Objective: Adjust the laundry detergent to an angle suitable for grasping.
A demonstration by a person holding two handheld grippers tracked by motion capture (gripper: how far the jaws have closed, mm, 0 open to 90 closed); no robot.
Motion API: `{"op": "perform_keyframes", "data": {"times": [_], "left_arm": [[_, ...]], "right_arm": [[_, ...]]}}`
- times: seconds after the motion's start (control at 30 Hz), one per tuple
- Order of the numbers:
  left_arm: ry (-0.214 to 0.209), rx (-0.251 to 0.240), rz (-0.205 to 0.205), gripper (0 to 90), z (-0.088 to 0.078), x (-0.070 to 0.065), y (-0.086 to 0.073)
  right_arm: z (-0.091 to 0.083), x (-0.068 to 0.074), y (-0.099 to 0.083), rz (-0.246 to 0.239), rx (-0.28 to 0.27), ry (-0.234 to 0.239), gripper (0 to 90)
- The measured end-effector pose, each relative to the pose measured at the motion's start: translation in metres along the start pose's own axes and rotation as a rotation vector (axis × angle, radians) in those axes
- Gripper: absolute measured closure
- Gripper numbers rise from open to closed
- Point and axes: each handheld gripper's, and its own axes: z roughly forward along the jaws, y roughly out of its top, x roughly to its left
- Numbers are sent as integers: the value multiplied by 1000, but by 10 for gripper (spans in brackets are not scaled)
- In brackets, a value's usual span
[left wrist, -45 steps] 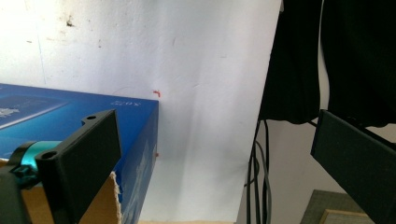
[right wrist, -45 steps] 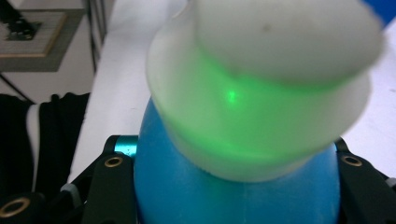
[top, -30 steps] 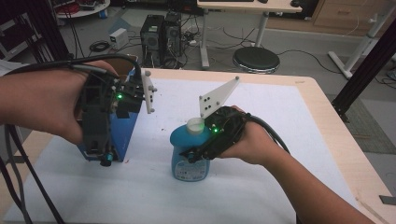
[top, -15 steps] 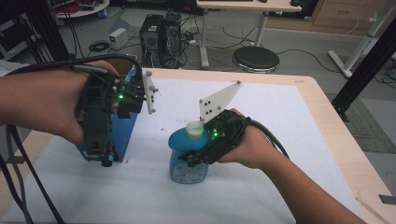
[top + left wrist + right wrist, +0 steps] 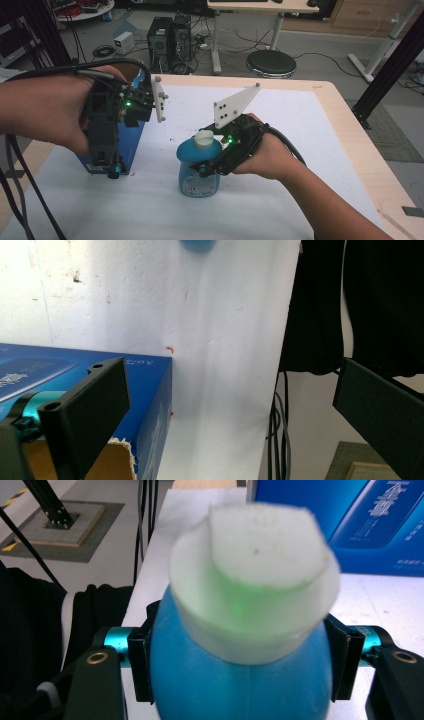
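Note:
A blue bottle (image 5: 197, 180) with a white cap (image 5: 204, 137) stands upright mid-table on the white sheet. My right gripper (image 5: 201, 166) is shut on it below the cap. In the right gripper view both pads press the bottle's (image 5: 225, 695) sides under the cap (image 5: 250, 575). At the left a blue box (image 5: 134, 142) stands on the sheet. My left gripper (image 5: 111, 167) hangs over it, pointing down. In the left gripper view that gripper (image 5: 230, 410) is open, its left jaw above the box (image 5: 50, 365) and its right jaw past the sheet's edge.
The white sheet (image 5: 300, 130) covers most of the wooden table (image 5: 350, 130). Beyond the far edge are a black stool (image 5: 272, 62) and a computer tower (image 5: 167, 37). Black cables trail off the left gripper at the near left.
My right gripper and the bottle have shifted slightly left and toward the near edge. The left gripper has hardly moved.

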Motion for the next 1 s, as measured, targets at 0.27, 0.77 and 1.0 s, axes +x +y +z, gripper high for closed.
{"op": "perform_keyframes", "data": {"times": [0.27, 0.77, 1.0], "left_arm": [[0, 8, -1, 17, -1, 1, 1], [-3, 15, 0, 18, -2, 1, 3], [-3, 18, 1, 17, -2, 2, 4]], "right_arm": [[-7, 1, 0, 6, -8, -21, 228], [-18, 5, 3, 15, -82, 19, 227], [-21, 5, 2, 54, -103, 3, 189]]}}
